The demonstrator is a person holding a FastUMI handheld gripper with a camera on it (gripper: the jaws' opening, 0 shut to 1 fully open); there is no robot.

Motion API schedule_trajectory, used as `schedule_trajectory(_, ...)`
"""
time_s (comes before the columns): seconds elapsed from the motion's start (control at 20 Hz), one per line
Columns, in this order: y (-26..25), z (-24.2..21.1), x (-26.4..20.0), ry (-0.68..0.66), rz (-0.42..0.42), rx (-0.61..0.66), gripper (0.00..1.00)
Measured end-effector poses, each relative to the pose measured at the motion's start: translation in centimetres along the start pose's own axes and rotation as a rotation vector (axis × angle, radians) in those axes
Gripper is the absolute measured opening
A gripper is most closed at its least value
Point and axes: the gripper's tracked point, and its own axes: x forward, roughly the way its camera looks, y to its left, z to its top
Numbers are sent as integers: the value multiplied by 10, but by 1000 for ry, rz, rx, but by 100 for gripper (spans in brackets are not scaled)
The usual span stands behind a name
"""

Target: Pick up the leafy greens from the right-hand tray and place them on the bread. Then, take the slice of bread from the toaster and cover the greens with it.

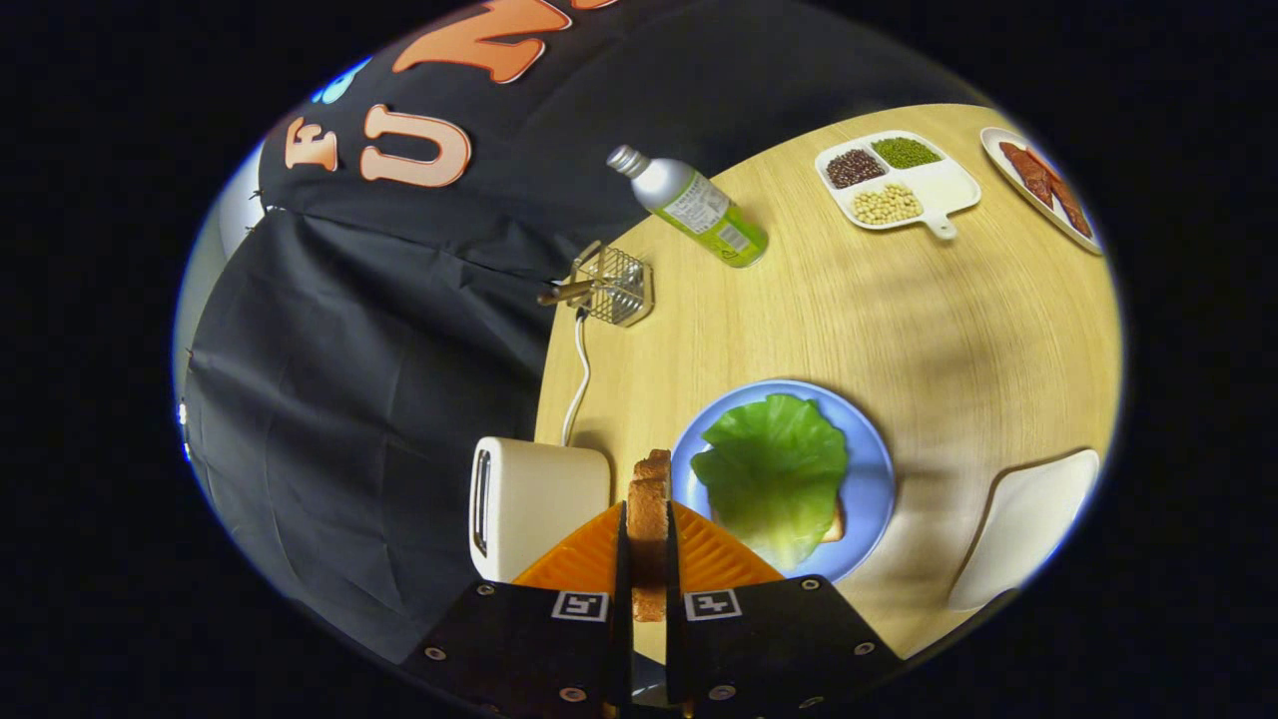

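Gripper [648, 544] raised above the table [899, 330], fingers closed edge-on against a slice of toast [649, 519]. Both fingers press its flat faces; the slice stands upright between them, its crust end poking out just ahead of the fingertips.

White toaster [529, 504] sits just to one side of the fingers, near the table's edge, slot facing out sideways. Its white cord [579, 374] runs away toward a small wire basket [614, 285] with a wooden handle.

On the other side of the fingers, a blue plate [874, 469]. A leaf of green lettuce [774, 469] lies spread over it, covering most of a bread slice [834, 527]; only a corner of bread shows under the leaf's edge. The held toast is beside the plate's rim, not over the lettuce.

Beyond the plate: a silver bottle with green label [694, 208] lying tilted; a white divided tray [894, 182] with dark beans, green beans and pale beans in separate compartments; a white dish [1048, 195] holding reddish strips of meat. A bare white tray [1023, 529] sits beside the plate, well apart from the toaster.
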Motion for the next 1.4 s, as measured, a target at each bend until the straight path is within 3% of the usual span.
schedule_trajectory(0.5, -40, -4, 28, 55, -26, -2, 16)
schedule_trajectory(0.7, -66, 0, 36, 44, -104, 3, 21)
schedule_trajectory(0.8, -69, 5, 35, 16, -127, -21, 29)
schedule_trajectory(1.05, -47, 19, 16, -74, -76, -68, 75)
schedule_trajectory(1.15, -36, 29, 1, -131, -61, -91, 86)
schedule_trajectory(1.4, -4, 57, -59, -279, -69, -196, 95)
